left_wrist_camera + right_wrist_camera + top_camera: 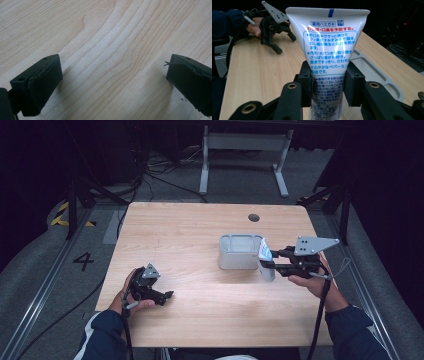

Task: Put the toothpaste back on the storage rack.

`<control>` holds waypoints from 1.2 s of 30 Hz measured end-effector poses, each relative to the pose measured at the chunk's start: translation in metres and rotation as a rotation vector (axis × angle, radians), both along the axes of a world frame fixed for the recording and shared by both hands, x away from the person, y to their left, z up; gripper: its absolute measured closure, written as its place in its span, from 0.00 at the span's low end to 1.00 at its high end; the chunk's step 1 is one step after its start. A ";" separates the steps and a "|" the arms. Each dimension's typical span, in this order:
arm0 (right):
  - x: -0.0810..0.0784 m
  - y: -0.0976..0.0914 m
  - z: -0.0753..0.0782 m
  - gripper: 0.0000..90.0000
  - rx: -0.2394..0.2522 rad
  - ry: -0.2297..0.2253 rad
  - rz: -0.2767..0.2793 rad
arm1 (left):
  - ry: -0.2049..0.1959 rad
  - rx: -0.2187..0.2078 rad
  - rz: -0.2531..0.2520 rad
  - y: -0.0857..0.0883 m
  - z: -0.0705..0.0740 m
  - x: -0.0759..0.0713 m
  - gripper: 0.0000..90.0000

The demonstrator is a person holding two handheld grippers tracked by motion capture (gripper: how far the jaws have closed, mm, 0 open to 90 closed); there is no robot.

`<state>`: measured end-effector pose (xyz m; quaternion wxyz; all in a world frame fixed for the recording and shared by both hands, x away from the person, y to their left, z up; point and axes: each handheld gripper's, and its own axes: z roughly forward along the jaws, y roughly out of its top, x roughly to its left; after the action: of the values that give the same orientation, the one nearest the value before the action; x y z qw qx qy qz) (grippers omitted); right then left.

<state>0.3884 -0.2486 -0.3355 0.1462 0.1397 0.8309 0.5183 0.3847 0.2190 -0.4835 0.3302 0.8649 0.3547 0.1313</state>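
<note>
The right gripper (274, 262) is clamped on a white tube (265, 261) with blue and red print; in the right gripper view the two black pads (306, 83) press on the tube's (329, 50) lower body from either side, with no gap showing. The left gripper (169, 295) lies low on the table (190, 235) at the near left, its jaws spread wide over bare wood with nothing between them, as the left gripper view shows (112, 82).

The tube is held just beside the right end of a grey tray (240, 251), over the table's right half. Its long axis runs roughly upright, the flat crimped end (328, 11) uppermost and the cap end pointing down.

The tube's lower end is cut off by the bottom edge of the right gripper view and, from above, partly covered by the gripper, so the cap cannot be made out. Whether the tube touches the tray or table is unclear. The tray's (374, 72) compartments are partly hidden behind the tube.
</note>
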 end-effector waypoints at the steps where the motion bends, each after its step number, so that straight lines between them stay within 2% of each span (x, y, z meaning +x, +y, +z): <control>1: 0.001 0.000 0.001 0.72 0.005 -0.003 -0.003 | 0.000 0.000 0.000 0.000 0.000 0.000 0.01; 12: 0.006 0.006 0.006 0.72 0.004 -0.017 -0.015 | 0.000 0.000 0.000 0.000 0.000 0.000 0.01; 24: 0.014 0.016 0.020 0.72 0.037 -0.039 -0.029 | 0.000 0.001 0.000 0.000 0.000 0.000 0.01; 36: 0.034 0.029 0.038 0.72 0.042 -0.063 -0.072 | 0.000 0.000 0.000 0.000 0.000 0.000 0.01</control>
<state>0.4226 -0.2198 -0.2976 0.1878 0.1561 0.8094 0.5341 0.3847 0.2190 -0.4835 0.3302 0.8648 0.3547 0.1315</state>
